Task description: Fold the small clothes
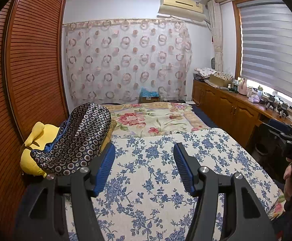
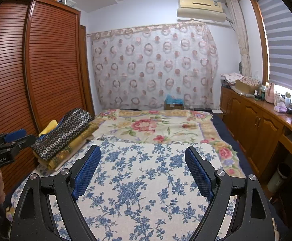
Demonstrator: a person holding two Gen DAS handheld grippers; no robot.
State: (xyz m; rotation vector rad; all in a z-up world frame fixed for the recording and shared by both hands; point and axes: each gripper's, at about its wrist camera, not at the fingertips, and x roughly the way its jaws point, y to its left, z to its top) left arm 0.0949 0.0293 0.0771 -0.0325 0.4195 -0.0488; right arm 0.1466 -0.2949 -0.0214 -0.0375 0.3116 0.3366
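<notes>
Hovering above the blue-floral cloth (image 1: 156, 180), both the left gripper (image 1: 143, 150) and right gripper (image 2: 142, 153) are spread wide, holding nothing; only the right view shows the folded stack's (image 2: 65, 134) yellow layers by the wardrobe (image 2: 45, 60).

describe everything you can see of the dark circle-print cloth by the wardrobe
The dark cloth is navy with small white and grey rings, and a blue edge shows at its left side. It looks thin and smooth. It lies bunched and loosely folded on top of a yellow folded pile at the bed's left edge, beside the wardrobe. Neither gripper touches it.
</notes>
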